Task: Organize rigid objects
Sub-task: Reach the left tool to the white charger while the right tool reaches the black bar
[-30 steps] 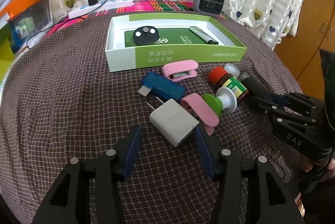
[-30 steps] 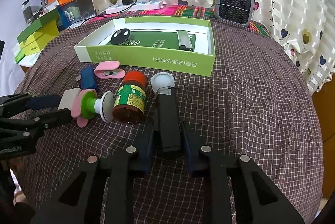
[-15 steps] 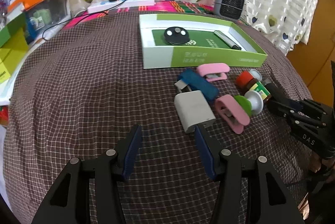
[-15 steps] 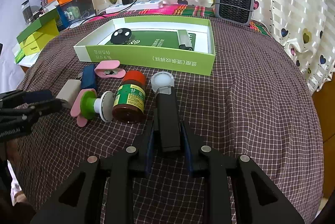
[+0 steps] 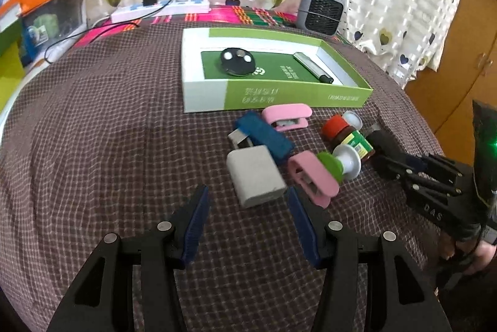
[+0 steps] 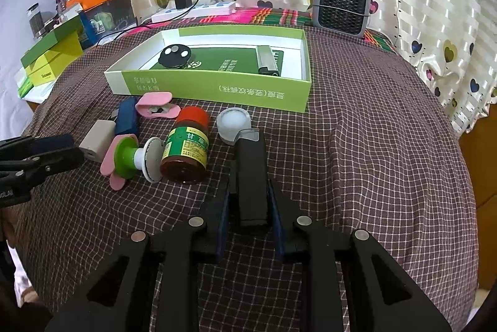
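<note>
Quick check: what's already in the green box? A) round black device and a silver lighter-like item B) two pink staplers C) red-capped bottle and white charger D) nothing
A: the round black device and a silver lighter-like item lie inside the green box; everything else sits on the cloth in front of it.

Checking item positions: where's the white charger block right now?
In the left wrist view the white charger block lies on the checked cloth just ahead of the open left gripper, between the blue USB stick and a pink stapler.

The printed characters on the green box (image 6: 214, 89) front wall, at twelve o'clock, are too small to read.
</note>
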The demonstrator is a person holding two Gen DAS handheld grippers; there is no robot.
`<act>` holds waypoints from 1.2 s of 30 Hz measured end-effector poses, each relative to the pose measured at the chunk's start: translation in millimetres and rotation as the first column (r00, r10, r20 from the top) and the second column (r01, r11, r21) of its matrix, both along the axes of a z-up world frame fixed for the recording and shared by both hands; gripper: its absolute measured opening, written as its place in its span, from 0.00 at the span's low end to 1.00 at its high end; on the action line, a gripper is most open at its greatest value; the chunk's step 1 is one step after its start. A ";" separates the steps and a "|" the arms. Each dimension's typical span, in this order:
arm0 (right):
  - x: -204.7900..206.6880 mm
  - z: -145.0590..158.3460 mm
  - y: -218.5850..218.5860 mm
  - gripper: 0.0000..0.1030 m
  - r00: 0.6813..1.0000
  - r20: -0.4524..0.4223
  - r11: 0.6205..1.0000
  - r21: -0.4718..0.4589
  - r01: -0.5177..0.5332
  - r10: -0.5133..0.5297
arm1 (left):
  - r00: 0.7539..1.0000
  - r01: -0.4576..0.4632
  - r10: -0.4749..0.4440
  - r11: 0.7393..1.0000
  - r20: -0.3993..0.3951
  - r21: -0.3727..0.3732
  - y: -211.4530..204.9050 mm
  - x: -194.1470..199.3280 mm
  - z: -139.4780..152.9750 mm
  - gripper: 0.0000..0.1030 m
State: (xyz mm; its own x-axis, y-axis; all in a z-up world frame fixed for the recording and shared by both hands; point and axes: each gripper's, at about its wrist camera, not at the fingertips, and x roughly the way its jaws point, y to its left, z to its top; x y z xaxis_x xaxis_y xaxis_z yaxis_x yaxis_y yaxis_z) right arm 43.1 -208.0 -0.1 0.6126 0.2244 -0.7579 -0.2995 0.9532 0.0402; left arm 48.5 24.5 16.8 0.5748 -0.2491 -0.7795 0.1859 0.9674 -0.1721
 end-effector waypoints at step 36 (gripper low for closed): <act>3.8 -0.1 -4.4 0.24 1.000 -0.008 1.000 -0.004 0.002 -0.002 | 0.998 -0.062 0.060 0.993 0.018 0.096 -8.2 25.5 -8.5 0.39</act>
State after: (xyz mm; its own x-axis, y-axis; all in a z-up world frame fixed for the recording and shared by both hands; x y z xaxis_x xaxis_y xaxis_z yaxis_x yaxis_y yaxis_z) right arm 47.0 -212.4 -0.3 0.6069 0.2203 -0.7637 -0.2974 0.9540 0.0388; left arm 74.0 16.3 8.3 0.5982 -0.1374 -0.7895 0.1278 0.9889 -0.0753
